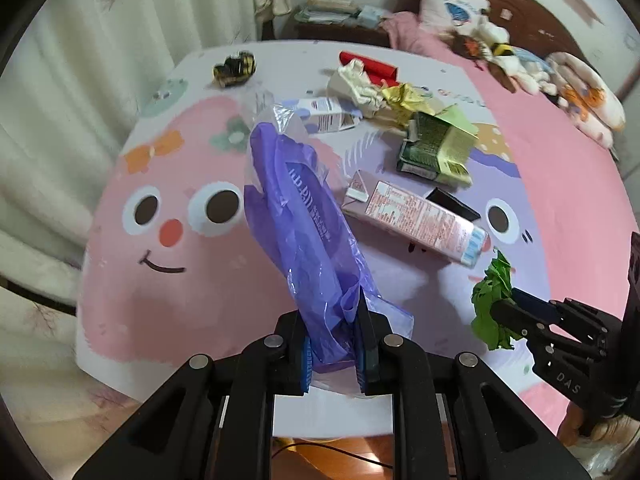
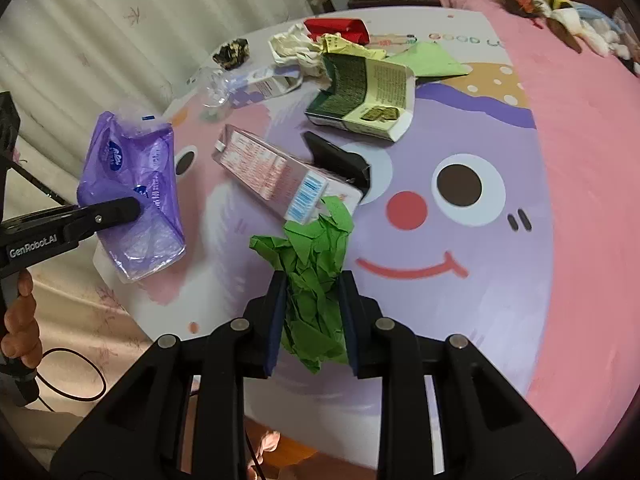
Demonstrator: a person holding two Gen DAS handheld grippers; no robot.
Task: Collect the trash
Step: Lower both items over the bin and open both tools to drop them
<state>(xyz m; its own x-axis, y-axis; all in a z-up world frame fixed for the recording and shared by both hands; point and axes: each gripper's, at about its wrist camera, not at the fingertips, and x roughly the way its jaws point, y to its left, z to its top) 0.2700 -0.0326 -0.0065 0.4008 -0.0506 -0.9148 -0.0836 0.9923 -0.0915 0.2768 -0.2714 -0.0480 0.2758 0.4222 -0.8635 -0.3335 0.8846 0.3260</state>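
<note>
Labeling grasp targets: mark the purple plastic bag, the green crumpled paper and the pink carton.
purple plastic bag [image 1: 304, 216], left wrist view, mid body.
green crumpled paper [image 2: 314, 280], right wrist view, centre of wad.
pink carton [image 1: 412, 216], left wrist view, printed side panel.

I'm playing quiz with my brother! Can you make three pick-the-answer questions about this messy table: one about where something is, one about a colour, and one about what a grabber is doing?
1. Where is the black crumpled wrapper?
A. far edge of the table
B. inside the bag
C. on the pink carton

2. What colour is the bag?
A. red
B. purple
C. yellow

3. The right gripper is:
A. open, empty
B. shut on a carton
C. shut on crumpled green paper

Answers:
1 A: the black crumpled wrapper lies by the table's far edge.
2 B: the left gripper pinches the purple bag.
3 C: the right gripper clamps the crumpled green paper.
</note>
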